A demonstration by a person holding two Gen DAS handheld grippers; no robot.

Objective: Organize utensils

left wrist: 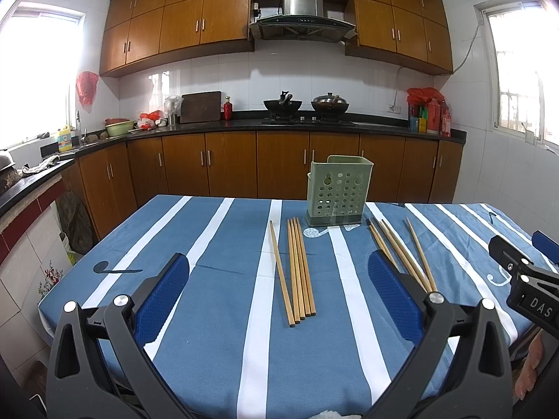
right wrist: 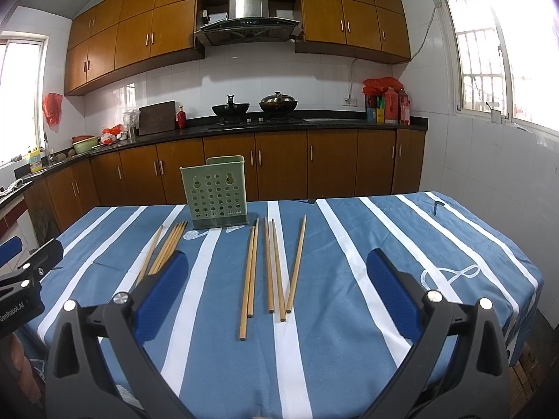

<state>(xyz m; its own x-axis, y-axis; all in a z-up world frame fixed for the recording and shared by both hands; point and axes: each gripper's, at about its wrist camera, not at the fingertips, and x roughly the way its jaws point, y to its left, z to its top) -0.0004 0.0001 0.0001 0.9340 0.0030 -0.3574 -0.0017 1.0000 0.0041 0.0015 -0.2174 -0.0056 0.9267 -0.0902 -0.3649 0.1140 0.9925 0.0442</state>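
Picking up the first chopsticks cleanly meant, as I judged it, coming down across a tight bundle near mid-length rather than at the loose tips, then tipping them upright over the green holder. My left gripper hung wide open above the surface, holding nothing, with the left group of chopsticks lying between its fingers. My right gripper was equally spread and empty (its own five chopsticks fanned out more loosely), and the holder stood just beyond both groups.
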